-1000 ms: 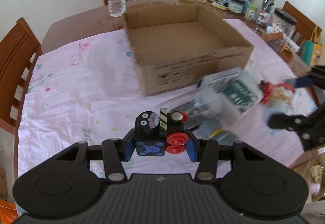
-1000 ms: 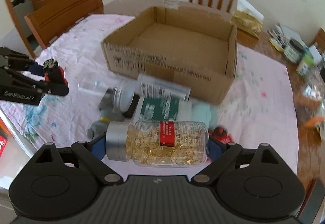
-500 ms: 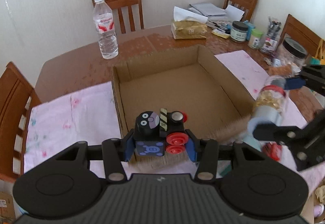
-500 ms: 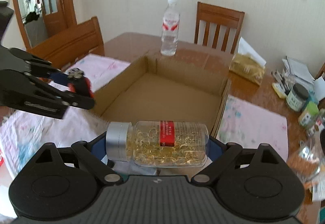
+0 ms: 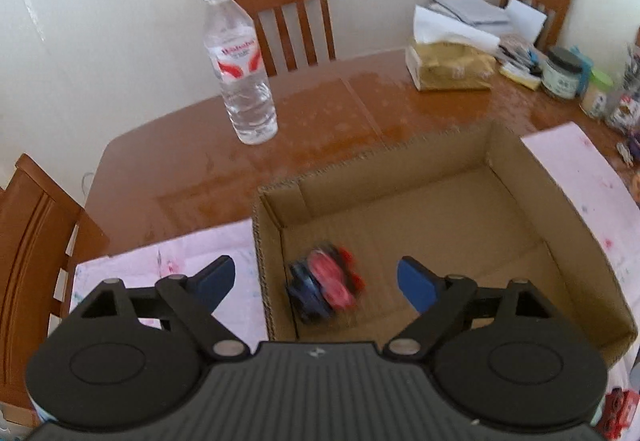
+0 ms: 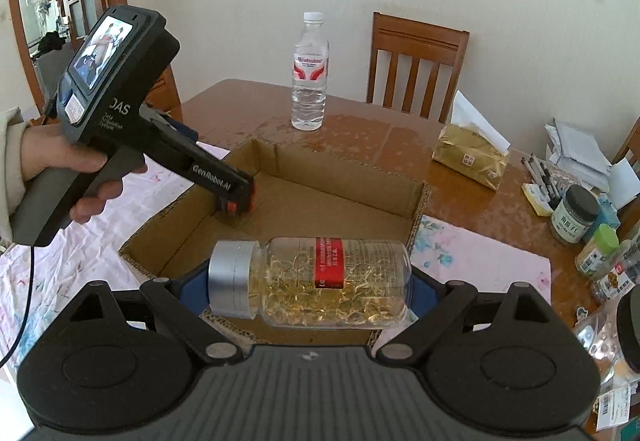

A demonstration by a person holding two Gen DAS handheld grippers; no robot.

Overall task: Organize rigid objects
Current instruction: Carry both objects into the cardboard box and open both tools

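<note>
My left gripper (image 5: 316, 279) is open above the near left corner of the open cardboard box (image 5: 516, 157). The toy block with red wheels (image 5: 326, 287) shows blurred inside the box below it. In the right wrist view the left gripper (image 6: 238, 201) reaches into the box (image 6: 348, 171) at its left wall. My right gripper (image 6: 310, 283) is shut on a clear capsule bottle (image 6: 312, 277) with a silver cap and red label, held sideways above the box's near edge.
A water bottle (image 5: 240, 69) stands on the brown table behind the box. A tissue pack (image 5: 450, 67), jars (image 5: 564, 73) and clutter sit at the back right. A pink cloth (image 5: 172, 261) lies under the box. Wooden chairs (image 5: 288, 13) ring the table.
My left gripper has opened and let go of the toy block, which has dropped into the box. Both grippers have moved forward over the box; the right still holds the capsule bottle.
</note>
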